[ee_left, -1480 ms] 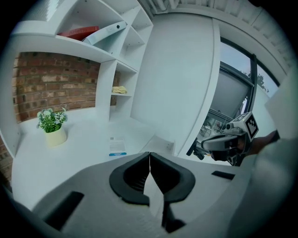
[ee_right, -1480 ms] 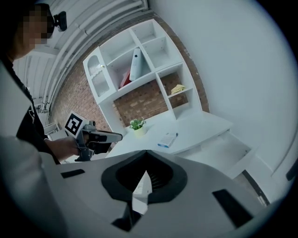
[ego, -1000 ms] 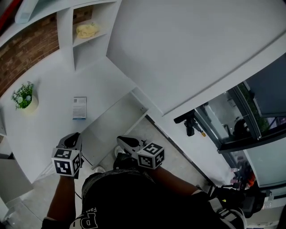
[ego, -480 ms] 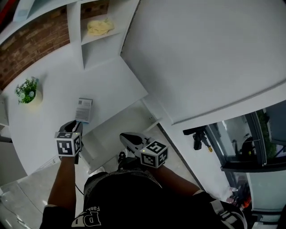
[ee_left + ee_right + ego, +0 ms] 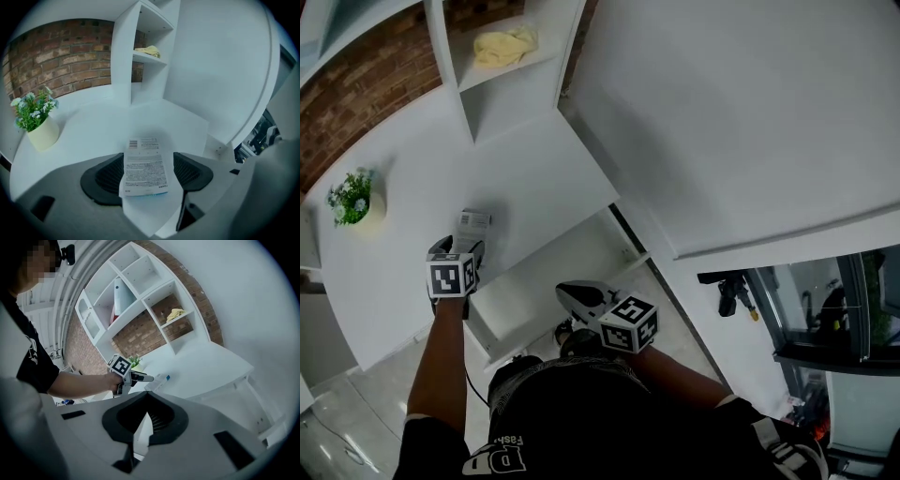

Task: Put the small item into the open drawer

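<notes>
Currently, the jaws of the left tool [image 5: 146, 174] are opening around the packet [image 5: 143, 161], which lies flat and unclamped on the table [image 5: 93, 131]. Its long axis runs straight ahead, so the short width is spanned. The drawer [image 5: 558, 267] lies rightward, below the table edge. The right tool [image 5: 146, 420], jaws together, hangs over it. A plant [image 5: 35, 110] stands well left.

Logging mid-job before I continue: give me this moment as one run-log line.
left gripper: jaws opening, packet between them on desk | right gripper: jaws shut, empty | drawer: open
</notes>
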`<state>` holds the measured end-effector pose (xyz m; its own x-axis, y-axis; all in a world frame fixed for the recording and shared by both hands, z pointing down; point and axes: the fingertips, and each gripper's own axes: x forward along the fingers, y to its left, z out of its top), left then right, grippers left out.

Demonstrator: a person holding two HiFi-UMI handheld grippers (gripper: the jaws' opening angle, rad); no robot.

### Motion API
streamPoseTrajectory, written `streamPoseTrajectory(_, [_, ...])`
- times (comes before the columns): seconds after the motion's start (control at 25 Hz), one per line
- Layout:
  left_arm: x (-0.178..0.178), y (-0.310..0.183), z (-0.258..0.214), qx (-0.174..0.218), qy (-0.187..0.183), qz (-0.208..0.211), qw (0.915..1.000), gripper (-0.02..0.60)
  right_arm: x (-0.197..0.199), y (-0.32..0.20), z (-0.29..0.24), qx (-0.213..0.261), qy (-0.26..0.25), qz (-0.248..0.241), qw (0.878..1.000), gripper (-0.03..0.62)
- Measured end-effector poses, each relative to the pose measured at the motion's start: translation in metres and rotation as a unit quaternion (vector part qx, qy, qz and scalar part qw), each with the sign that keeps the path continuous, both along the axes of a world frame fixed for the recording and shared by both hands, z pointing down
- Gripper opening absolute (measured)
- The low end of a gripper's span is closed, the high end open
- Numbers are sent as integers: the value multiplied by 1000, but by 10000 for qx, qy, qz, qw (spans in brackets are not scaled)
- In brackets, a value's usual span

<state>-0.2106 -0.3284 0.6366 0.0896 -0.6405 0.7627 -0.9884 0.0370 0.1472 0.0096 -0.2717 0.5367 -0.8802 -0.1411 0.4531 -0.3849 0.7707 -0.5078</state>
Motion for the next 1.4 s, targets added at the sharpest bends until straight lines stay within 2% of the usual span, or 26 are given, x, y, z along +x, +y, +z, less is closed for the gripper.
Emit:
streamPoseTrajectory(0.16, [-1,-16,21,-286,-134,62,9995,351,7,-14,6,-89,25,-22,10000,5])
streamPoseTrajectory(0.32, [-7,-22,40,-609,-201,-61,9979,385,12,-25,13,-177,45,-62,9998,5])
streamPoseTrajectory(0.6, [-5,-24,67,-1163,-85,-171,9930,414,17,-44,19,-311,45,-79,9995,5])
streamPoseTrajectory(0.96, [-6,-25,74,-1302,-37,-117,9914,422,31,-60,30,-443,78,-115,9989,5])
streamPoseTrajectory(1.4, [-7,-24,68,-1171,23,-270,9928,420,48,-68,26,-287,54,-261,9992,5])
